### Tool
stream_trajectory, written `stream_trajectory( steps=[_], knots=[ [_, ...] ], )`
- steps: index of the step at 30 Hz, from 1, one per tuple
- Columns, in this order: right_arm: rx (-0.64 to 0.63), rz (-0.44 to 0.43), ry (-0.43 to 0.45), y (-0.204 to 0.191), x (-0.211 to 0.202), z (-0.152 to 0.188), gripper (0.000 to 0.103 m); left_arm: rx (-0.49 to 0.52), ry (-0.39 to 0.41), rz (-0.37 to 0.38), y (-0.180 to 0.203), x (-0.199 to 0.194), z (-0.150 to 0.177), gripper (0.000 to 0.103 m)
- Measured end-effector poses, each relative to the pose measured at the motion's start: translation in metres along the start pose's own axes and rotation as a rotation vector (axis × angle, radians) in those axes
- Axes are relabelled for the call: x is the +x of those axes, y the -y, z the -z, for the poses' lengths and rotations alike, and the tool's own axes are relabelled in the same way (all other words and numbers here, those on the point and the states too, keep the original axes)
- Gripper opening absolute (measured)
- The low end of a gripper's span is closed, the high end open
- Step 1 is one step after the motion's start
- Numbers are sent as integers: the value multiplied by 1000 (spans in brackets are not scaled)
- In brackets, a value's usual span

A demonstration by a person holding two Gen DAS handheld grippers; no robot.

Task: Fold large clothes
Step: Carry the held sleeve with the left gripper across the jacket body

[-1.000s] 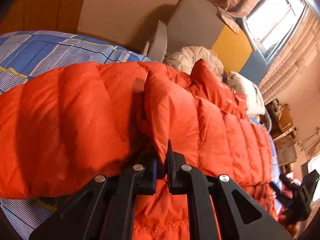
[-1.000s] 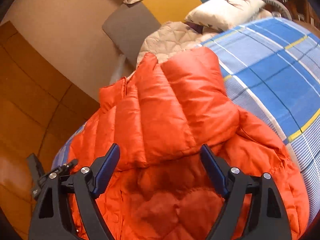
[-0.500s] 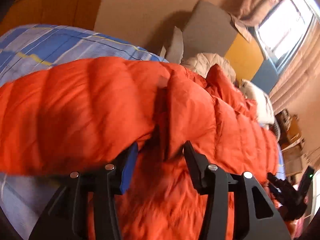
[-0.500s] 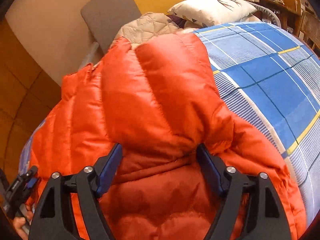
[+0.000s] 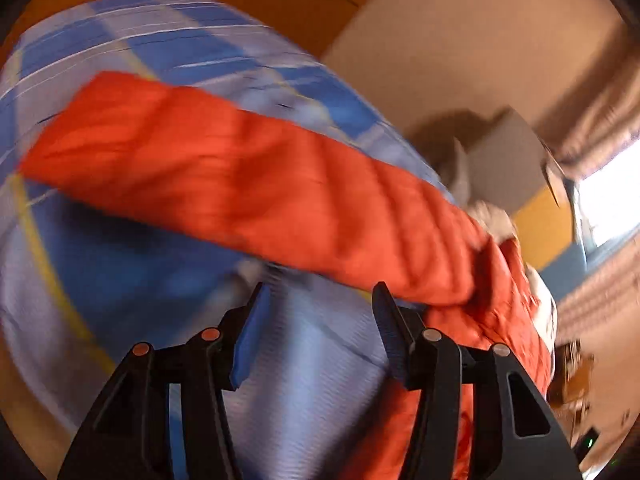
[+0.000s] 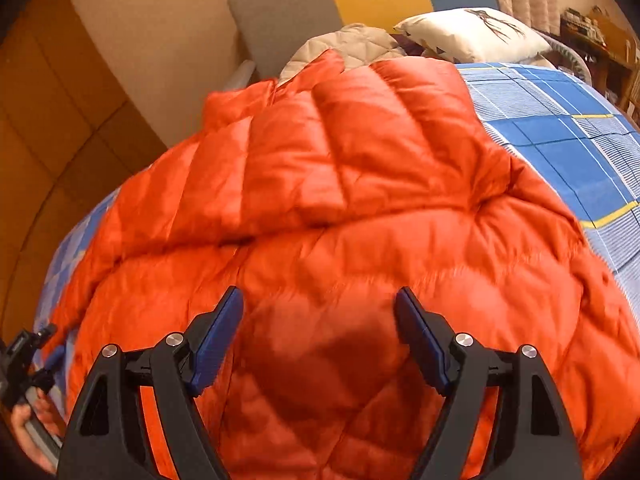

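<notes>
An orange puffer jacket (image 6: 360, 208) lies spread on the blue checked bedspread (image 6: 560, 140). In the left wrist view its long sleeve (image 5: 240, 184) stretches out to the left over the bedspread (image 5: 120, 280); this view is blurred. My left gripper (image 5: 320, 312) is open and empty, over bare bedspread just below the sleeve. My right gripper (image 6: 320, 316) is open and empty, just above the jacket's lower body. The left gripper also shows in the right wrist view (image 6: 24, 356) at the far left edge, held by a hand.
A beige quilted garment (image 6: 348, 44) and a white pillow (image 6: 476, 36) lie at the head of the bed. A grey, yellow and blue headboard (image 6: 288, 8) stands behind. A window (image 5: 608, 204) is at the right. Wooden furniture (image 6: 600, 40) stands at far right.
My left gripper opened, let go of the jacket fold and swung left over bare bedspread. The sleeve now lies stretched out. My right gripper stayed open and drew back over the jacket's lower part.
</notes>
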State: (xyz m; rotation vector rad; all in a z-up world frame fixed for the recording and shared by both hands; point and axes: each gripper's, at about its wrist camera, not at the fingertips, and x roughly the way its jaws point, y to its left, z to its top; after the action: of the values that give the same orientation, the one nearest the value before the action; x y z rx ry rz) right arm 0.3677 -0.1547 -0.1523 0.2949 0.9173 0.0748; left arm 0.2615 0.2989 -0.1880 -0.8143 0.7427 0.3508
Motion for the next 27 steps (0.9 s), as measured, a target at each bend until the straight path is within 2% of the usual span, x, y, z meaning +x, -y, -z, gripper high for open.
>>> stream_trajectory(
  steps=[5,6,8,11,16,19,20,22,24,26,27],
  knots=[
    [-20,46,11,-2,-4,11,78,-28,44,-70,-39,-7,-19,53],
    [-30,81,15,-2,-4,12,78,-28,49,-72,-42,-8,-21,53],
    [-45,110,27,-3,-5,13,78,-16,58,-101,-48,-6,-30,53],
    [-102,170,27,-7,-4,15,78,63,61,-153,-46,-1,-36,55],
    [-204,253,0,-14,4,21,78,92,41,-145,-47,9,-41,59],
    [-223,268,4,-12,10,28,81,31,46,-102,-53,14,-46,60],
    [-227,271,5,-12,11,29,81,7,52,-97,-56,14,-47,56],
    [-227,274,9,-13,12,31,81,-15,54,-87,-57,16,-51,40],
    [-229,278,9,-15,14,32,82,0,60,-96,-54,18,-54,21],
    [-232,282,11,-16,14,34,82,38,73,-95,-46,16,-58,8],
    [-232,282,11,-16,14,34,82,78,91,-97,-38,13,-60,6]
  ],
)
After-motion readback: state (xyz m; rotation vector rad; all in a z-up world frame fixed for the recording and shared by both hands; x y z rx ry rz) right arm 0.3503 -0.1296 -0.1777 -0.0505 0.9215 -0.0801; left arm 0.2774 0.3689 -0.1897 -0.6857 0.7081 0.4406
